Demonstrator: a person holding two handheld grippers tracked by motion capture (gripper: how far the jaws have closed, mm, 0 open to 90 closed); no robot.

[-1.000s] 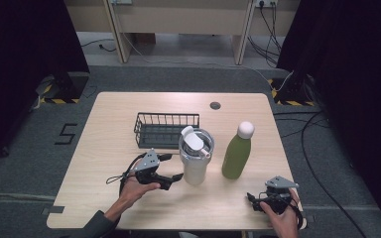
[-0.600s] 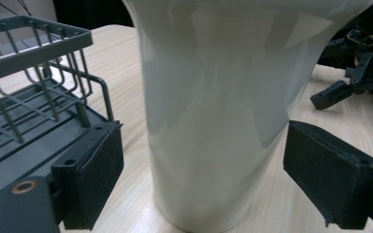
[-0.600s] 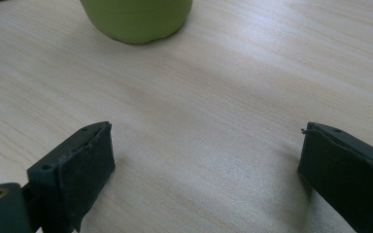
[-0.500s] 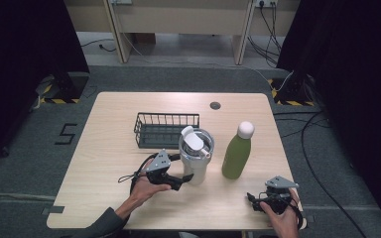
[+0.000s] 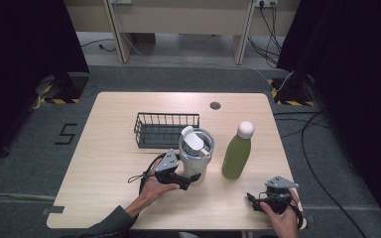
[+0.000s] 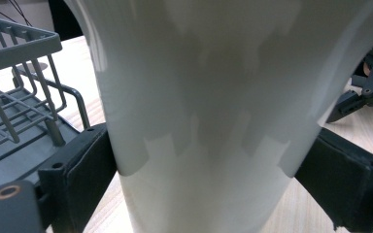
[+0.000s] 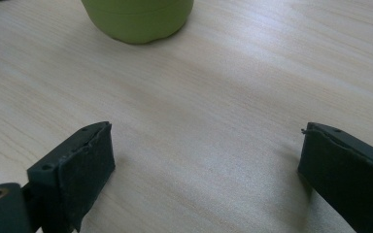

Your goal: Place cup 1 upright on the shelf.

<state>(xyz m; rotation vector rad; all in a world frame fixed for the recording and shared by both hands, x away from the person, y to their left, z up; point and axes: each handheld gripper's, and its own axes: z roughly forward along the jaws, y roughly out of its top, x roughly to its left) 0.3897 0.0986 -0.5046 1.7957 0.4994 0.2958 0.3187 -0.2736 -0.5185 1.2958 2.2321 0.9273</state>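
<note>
The left gripper [image 5: 184, 181] had its jaws spread wide around the white tumbler [image 5: 195, 154], pads touching both sides low down. The tumbler stood upright mid-table, just in front of the wire basket [image 5: 164, 130], its base cut off in the left gripper view. The right gripper [image 5: 262, 200] sat open and empty, facing the upright green bottle [image 5: 237, 151].

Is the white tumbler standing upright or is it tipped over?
Upright. In the high view the tumbler stands on the table with its lid on top; the left gripper has its jaws on both sides of it.
</note>
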